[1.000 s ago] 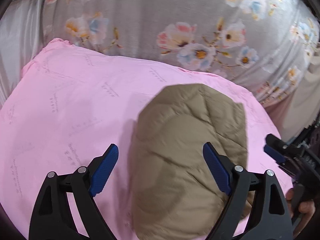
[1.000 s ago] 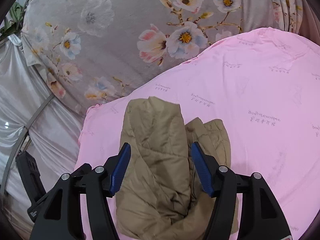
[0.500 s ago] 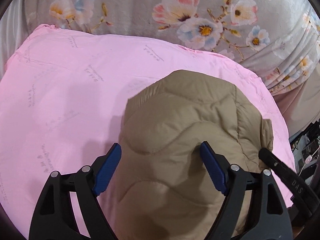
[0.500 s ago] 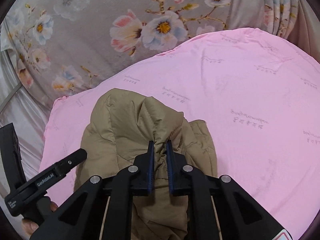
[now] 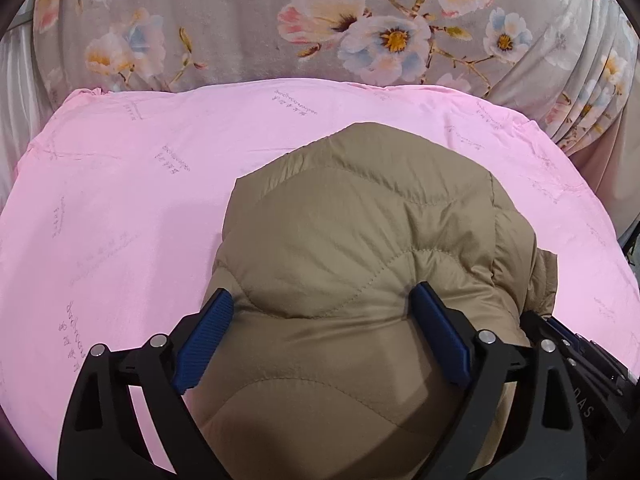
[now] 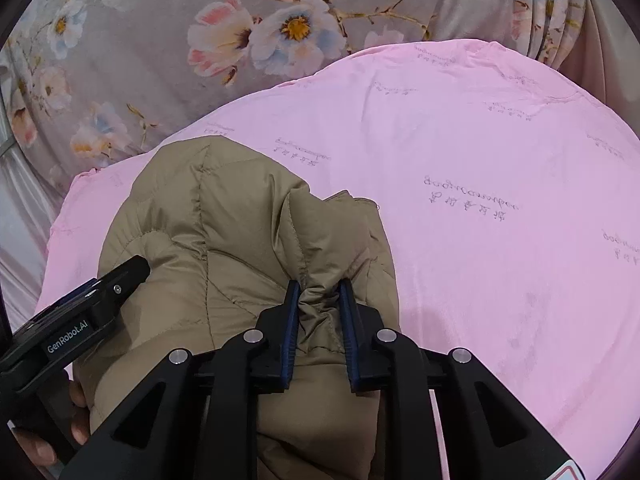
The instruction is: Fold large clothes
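A tan quilted puffer jacket (image 5: pixel 360 240) lies bunched on a pink sheet (image 5: pixel 120 200). My left gripper (image 5: pixel 320 328) is open, its blue pads straddling the near part of the jacket, pressing down on the padding. In the right wrist view my right gripper (image 6: pixel 318 304) is shut on a pinched fold of the jacket (image 6: pixel 224 232), fabric bunched between the pads. The left gripper's body (image 6: pixel 80 320) shows at that view's left edge, resting on the jacket. The right gripper's body (image 5: pixel 580 360) shows at the left wrist view's right edge.
The pink sheet (image 6: pixel 480 200) covers a raised surface with printed script. Behind it hangs grey floral fabric (image 5: pixel 320 28), also in the right wrist view (image 6: pixel 160 60). A pale satin cloth (image 6: pixel 20 208) lies at the left edge.
My right gripper closed on a fold of the jacket and holds it. My left gripper moved forward over the jacket, staying open. The jacket shifted toward the middle of the sheet.
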A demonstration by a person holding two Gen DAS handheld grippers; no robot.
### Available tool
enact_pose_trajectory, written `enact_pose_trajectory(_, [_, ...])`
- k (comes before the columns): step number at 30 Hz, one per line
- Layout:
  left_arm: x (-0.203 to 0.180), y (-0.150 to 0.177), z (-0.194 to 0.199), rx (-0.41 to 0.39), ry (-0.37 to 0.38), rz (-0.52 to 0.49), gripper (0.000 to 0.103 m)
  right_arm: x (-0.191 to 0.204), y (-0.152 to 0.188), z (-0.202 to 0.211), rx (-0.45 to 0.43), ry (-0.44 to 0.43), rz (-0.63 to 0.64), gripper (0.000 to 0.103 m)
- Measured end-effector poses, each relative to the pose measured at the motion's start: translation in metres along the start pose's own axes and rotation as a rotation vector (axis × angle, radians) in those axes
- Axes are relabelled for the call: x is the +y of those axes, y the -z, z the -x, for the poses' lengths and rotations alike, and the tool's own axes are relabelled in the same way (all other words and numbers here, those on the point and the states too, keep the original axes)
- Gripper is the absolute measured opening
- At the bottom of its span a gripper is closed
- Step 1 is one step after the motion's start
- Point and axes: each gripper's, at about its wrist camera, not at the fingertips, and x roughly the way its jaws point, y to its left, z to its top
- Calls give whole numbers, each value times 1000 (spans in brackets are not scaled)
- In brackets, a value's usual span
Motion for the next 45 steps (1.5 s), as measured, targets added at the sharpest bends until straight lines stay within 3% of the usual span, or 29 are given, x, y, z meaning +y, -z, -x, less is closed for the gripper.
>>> enact_pose_trajectory(10, [-11,7,-14,-47,-49,-36,94,-16,7,-18,-23,-62,-49,21])
enact_pose_trajectory(36, [-16,5,-23,-65,-56,-39,98,-29,9,-24,-55,-127,-99,23])
enact_pose_trajectory(40, [-13,3,-21,-72,-38,-31,98,-49,8,-18,-56,-212,-204,28])
enact_pose_trajectory(43, [-5,3,-9,-57,-11,-23,98,-59,8,7,-63,-188,-253,43])
enact_pose_trajectory(45, [1,5,5,-43,-7,-15,97,-57,8,27,-65,-156,-221,41])
